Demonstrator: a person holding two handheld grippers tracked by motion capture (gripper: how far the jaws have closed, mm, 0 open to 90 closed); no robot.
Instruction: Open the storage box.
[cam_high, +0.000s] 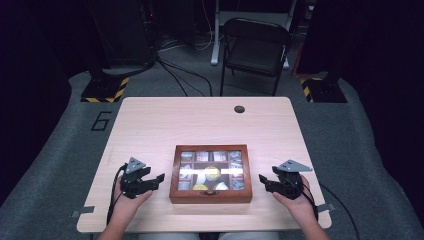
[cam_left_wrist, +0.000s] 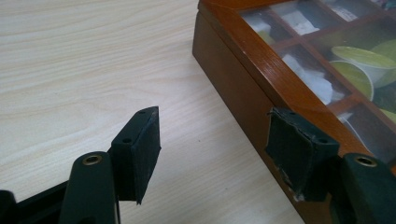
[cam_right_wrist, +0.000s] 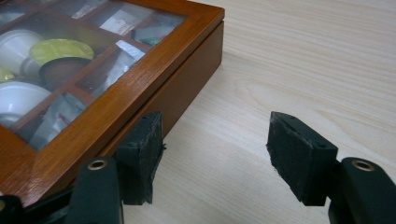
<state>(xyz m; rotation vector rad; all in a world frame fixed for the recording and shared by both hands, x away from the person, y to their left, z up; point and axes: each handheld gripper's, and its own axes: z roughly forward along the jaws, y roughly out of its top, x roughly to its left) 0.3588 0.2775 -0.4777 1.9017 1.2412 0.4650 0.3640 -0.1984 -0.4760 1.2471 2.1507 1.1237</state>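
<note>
A brown wooden box (cam_high: 210, 195) with a glass lid lies shut near the table's front edge. Under the glass, compartments hold white and yellow-lidded capsules and sachets. My left gripper (cam_high: 159, 178) is just left of the box and stands open with nothing between its fingers. In the left gripper view the box's side wall (cam_left_wrist: 233, 88) runs past my left gripper (cam_left_wrist: 212, 149). Just right of the box, my right gripper (cam_high: 262, 180) is open and empty too. The box's corner (cam_right_wrist: 187, 74) sits beside my right gripper (cam_right_wrist: 215, 154) in the right gripper view.
The light wooden table (cam_high: 165, 125) has a round cable hole (cam_high: 239, 109) at the back. A black folding chair (cam_high: 255, 47) stands behind the table. Cables run over the grey floor, and taped stand bases (cam_high: 104, 90) sit at both back corners.
</note>
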